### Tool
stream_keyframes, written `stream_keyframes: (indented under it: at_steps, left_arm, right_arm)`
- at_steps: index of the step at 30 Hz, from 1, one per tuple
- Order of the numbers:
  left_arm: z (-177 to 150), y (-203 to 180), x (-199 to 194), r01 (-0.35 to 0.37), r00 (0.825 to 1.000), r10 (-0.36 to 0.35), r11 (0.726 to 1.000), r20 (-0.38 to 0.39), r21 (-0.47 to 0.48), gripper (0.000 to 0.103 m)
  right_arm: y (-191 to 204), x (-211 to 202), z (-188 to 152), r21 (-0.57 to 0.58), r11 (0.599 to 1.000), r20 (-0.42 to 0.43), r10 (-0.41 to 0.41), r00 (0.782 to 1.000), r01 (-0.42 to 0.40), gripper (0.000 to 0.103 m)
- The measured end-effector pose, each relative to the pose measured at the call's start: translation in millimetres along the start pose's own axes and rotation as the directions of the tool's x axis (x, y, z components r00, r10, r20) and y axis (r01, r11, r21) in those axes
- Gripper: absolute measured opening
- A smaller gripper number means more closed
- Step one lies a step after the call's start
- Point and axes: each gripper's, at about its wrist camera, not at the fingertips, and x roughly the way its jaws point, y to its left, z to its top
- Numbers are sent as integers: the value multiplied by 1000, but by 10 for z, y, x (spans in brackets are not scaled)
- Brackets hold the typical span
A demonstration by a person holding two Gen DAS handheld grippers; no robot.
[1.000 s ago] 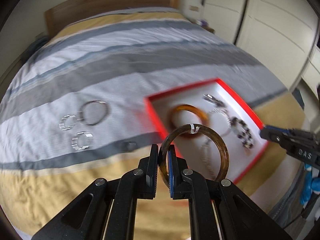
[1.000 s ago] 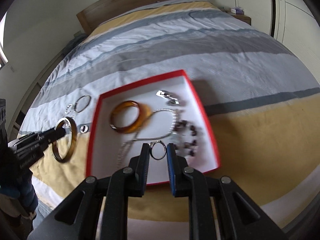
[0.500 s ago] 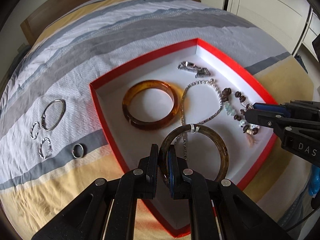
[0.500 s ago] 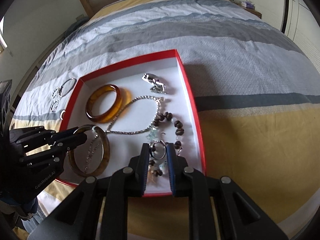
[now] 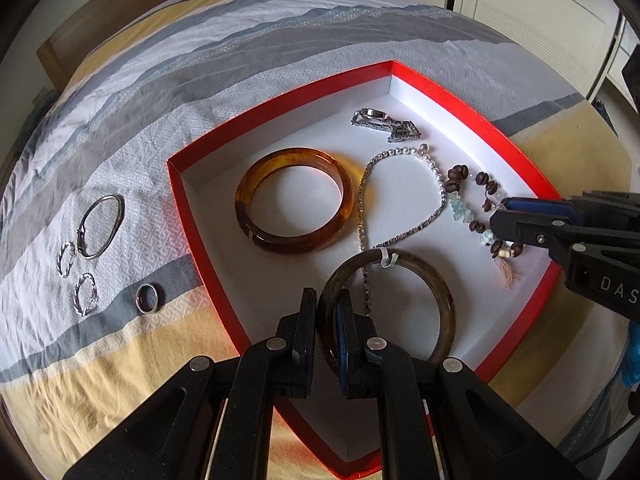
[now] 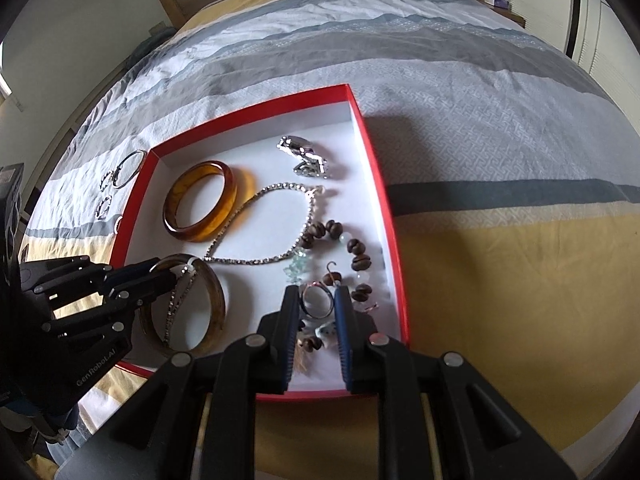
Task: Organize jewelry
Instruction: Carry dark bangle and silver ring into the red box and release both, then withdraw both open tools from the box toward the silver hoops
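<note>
Mid-placing: left gripper [image 5: 327, 316] clamped on dark brown tagged bangle [image 5: 436, 288], right gripper [image 6: 316, 304] pinching small silver ring [image 6: 317, 301], over red-rimmed white tray [image 5: 436, 88]. Next: lower, release inside.

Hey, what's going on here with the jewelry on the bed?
A person is sorting jewelry into a red box on the bed. The left tongs grip a dark bangle over the box; the right tongs hold a ring above the beaded bracelet. A thin silver bangle and some small rings lie outside.
</note>
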Motion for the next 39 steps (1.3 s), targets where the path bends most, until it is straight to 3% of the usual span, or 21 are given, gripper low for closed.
stream_keyframes:
  at_steps: [9, 14, 19, 23, 26, 34, 39]
  left_arm:
    - [-34, -7, -129, 8, 1000, -8, 1000, 13, -3, 10]
    - [-27, 13, -468, 22, 995, -20, 1000, 96, -15, 11]
    - [-91, 94, -891, 33, 977, -23, 998, 214, -46, 13]
    - [-214, 188, -1233, 19, 960, -2, 998, 279, -55, 15]
    - [-314, 295, -1393, -1, 965, 21, 997, 263, -74, 15]
    - [-728, 634, -1837, -49, 951, 94, 987, 295, -155, 17]
    - [-1082, 917, -2138, -89, 935, 159, 970, 316, -226, 28]
  right_arm:
    - [-41, -221, -75, 29, 999, 16, -21, 1000, 21, 18]
    - [-13, -500, -97, 46, 999, 69, -23, 997, 20, 25]
    - [76, -797, -129, 55, 998, 127, -11, 992, 4, 26]
    - [182, -1040, -176, 55, 998, 173, 3, 985, -12, 26]
    - [300, -1215, -217, 45, 999, 205, 14, 979, -24, 27]
    - [715, -1606, -316, -24, 999, 269, 42, 962, -37, 28]
    - [993, -1825, -401, -70, 997, 296, 51, 954, -31, 28]
